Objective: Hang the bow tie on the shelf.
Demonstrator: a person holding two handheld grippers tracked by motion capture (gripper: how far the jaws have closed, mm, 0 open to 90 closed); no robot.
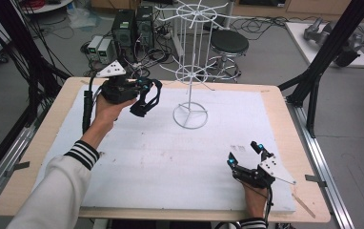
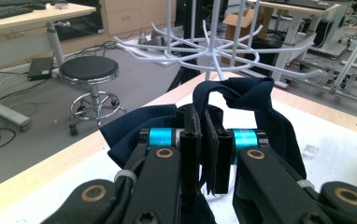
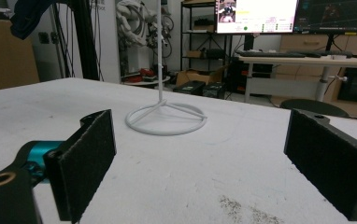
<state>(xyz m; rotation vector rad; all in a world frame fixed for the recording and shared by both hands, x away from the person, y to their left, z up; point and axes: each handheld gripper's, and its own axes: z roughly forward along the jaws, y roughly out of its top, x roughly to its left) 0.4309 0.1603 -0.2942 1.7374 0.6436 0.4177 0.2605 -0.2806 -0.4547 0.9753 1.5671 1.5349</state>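
A: So, how far along with the hanging?

B: Partway, at a guess. Dark navy cloth (image 1: 144, 98) already lifted off the table (image 1: 37, 143), pinched tight in the left hand-held gripper (image 2: 204, 144), held up beside the white wire rack (image 1: 190, 71). Not yet over any hook. Left to do, judging by this: bring a loop of the cloth onto one of the lower arms and let go.

A: And the other hand?

B: Right hand-held gripper (image 1: 245, 155) resting low near the front right corner, jaws spread wide, nothing between them.

A: Textures and shapes?

B: Soft, limp, folded fabric, drooping in loops around the jaws. Thin, stiff, white-coated wire for the rack: a ring base, a slim centre pole, two tiers of spokes with upturned tips. Matte white sheet (image 1: 170, 162) over a pale wooden top, faintly smudged. Rough black pads (image 3: 85, 163) inside the jaws.
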